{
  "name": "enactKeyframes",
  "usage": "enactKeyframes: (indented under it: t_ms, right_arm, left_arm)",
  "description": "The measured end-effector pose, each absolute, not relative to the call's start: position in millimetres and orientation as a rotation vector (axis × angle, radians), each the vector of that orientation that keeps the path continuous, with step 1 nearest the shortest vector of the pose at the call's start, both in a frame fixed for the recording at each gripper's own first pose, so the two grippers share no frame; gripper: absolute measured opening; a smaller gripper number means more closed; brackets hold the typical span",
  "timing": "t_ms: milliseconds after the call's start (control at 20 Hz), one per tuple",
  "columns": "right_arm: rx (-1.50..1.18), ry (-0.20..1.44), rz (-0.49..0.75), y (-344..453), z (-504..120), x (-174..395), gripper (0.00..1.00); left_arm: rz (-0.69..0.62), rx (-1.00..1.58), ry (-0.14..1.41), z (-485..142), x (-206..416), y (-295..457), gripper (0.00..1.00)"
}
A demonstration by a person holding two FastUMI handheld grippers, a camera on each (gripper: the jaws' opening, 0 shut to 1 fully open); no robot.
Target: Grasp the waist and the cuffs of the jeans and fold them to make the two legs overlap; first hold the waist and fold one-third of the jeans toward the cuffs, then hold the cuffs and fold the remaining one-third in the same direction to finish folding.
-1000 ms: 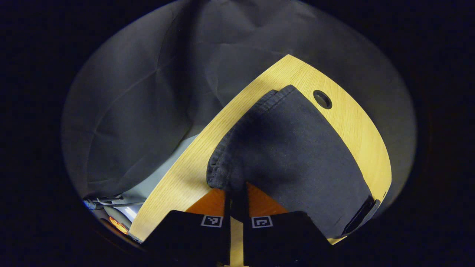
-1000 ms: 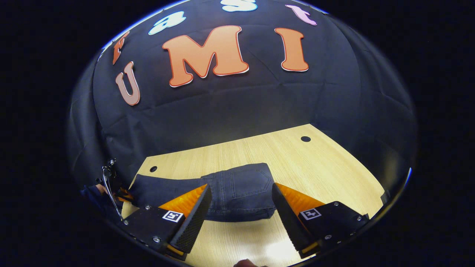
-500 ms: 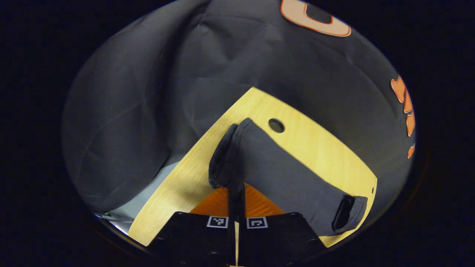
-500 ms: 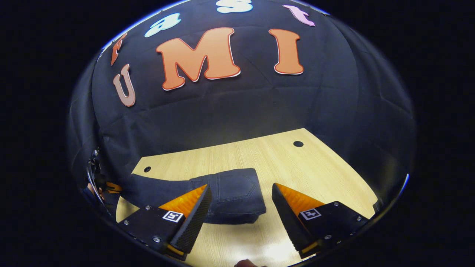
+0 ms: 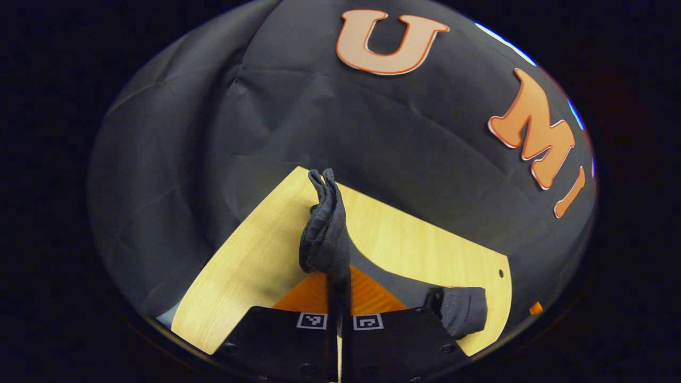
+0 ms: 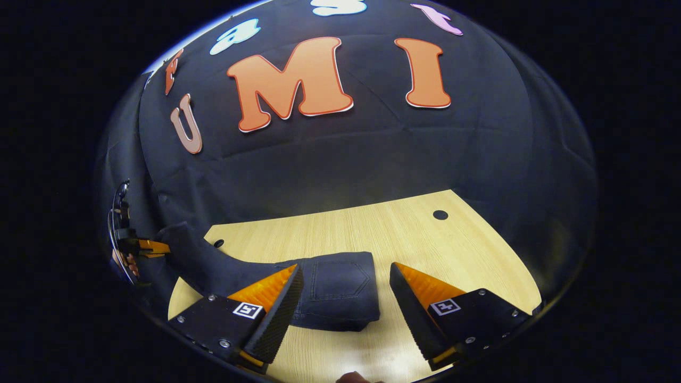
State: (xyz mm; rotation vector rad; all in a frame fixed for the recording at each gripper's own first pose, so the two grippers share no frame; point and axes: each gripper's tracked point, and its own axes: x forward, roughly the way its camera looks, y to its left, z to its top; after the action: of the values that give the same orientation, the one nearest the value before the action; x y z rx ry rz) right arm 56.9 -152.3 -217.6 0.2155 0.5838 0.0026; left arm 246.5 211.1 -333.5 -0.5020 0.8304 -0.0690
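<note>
Left tongs (image 5: 339, 290) pinch dark denim cuffs (image 5: 323, 223) – bunched | right tongs (image 6: 346, 298) agape, empty – pale woodgrain table (image 6: 425, 250)

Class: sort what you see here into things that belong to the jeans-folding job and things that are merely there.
Belongs to the job:
jeans
cuffs
left hand-held gripper
right hand-held gripper

Merely there:
wooden table
cable holes

In the right gripper view, the right gripper's near finger (image 6: 276, 308) hides part of the jeans (image 6: 340, 290); the left gripper (image 6: 151, 246) is cut off beside them.
</note>
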Motion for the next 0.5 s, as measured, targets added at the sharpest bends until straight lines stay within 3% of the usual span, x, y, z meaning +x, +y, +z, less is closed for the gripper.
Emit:
enactKeyframes:
  t_ms: [250, 500]
  right_arm:
    - [0.216, 0.588, 0.039, -162, -222, 63, 0.99]
    - [0.227, 0.586, 0.076, -170, -224, 69, 0.99]
  left_arm:
    - [-0.146, -0.520, 0.780, -285, 216, 219, 0.03]
    - [-0.226, -0.503, 0.760, -244, 214, 142, 0.04]
